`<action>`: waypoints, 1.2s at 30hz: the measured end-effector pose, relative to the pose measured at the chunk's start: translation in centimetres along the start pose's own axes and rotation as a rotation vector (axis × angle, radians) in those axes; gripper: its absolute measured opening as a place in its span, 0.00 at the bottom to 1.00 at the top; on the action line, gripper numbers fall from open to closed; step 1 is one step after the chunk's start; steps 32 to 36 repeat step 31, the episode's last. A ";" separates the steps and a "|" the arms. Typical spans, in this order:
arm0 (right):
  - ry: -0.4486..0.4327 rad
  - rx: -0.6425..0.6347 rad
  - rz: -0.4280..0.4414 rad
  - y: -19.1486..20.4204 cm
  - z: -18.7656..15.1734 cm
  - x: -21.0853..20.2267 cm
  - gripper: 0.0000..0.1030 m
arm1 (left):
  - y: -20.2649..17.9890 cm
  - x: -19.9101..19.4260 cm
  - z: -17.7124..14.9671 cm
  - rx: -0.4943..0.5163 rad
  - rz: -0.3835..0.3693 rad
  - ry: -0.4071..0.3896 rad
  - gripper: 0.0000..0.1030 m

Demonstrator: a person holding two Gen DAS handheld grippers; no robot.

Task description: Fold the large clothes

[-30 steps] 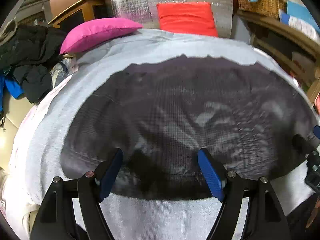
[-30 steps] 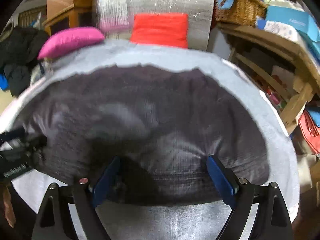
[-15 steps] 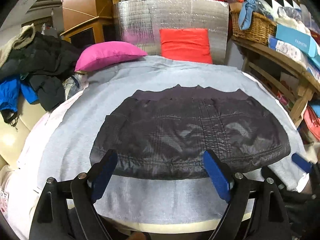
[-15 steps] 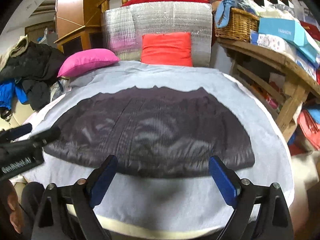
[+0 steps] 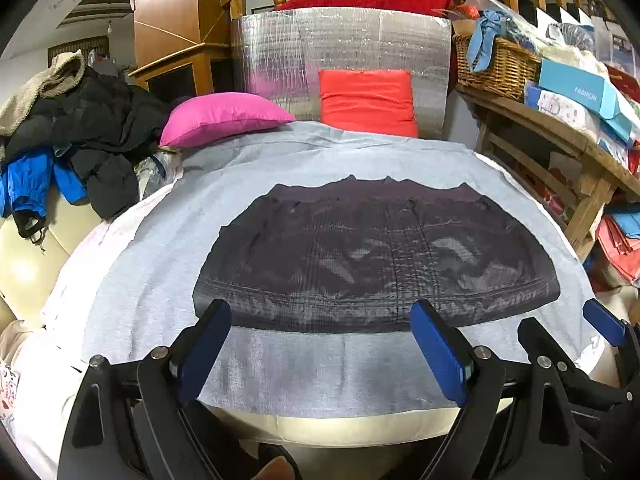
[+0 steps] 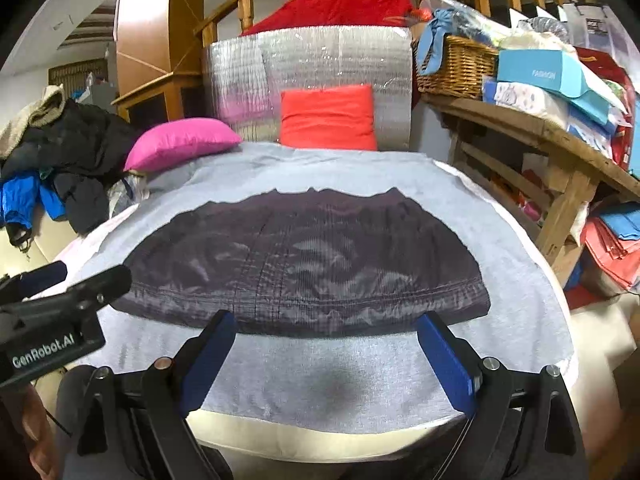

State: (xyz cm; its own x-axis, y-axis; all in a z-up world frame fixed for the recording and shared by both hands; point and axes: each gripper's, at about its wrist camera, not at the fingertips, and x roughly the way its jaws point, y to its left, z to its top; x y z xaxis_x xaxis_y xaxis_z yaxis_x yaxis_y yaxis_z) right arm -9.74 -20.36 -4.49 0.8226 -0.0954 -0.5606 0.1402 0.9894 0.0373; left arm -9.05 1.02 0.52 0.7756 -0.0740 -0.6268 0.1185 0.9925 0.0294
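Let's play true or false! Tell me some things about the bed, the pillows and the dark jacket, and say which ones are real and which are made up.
1. The dark jacket lies flat on the grey sheet. True.
2. The left hand-held gripper is squeezing the jacket. False: its jaws are opening and nothing is between them.
3. A pink pillow sits at the far left of the bed. True.
4. The red pillow lies on top of the jacket. False: it leans on the silver board behind the bed, apart from the jacket.
5. The wicker basket stands on the wooden shelf at the right. True.
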 end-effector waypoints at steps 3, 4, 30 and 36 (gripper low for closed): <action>-0.021 -0.011 -0.014 0.2 0.1 -0.5 0.92 | -0.1 -0.4 0.0 0.007 -0.001 -0.009 0.89; -0.020 -0.014 -0.019 0.3 0.1 -0.5 0.92 | -0.2 -0.5 0.0 0.007 -0.003 -0.010 0.90; -0.015 -0.022 -0.050 -0.3 0.0 -0.2 0.92 | -1.0 -0.7 -0.5 0.023 -0.008 -0.036 0.92; -0.016 -0.022 -0.051 -0.3 0.0 -0.2 0.92 | -1.1 -0.7 -0.5 0.024 -0.007 -0.036 0.92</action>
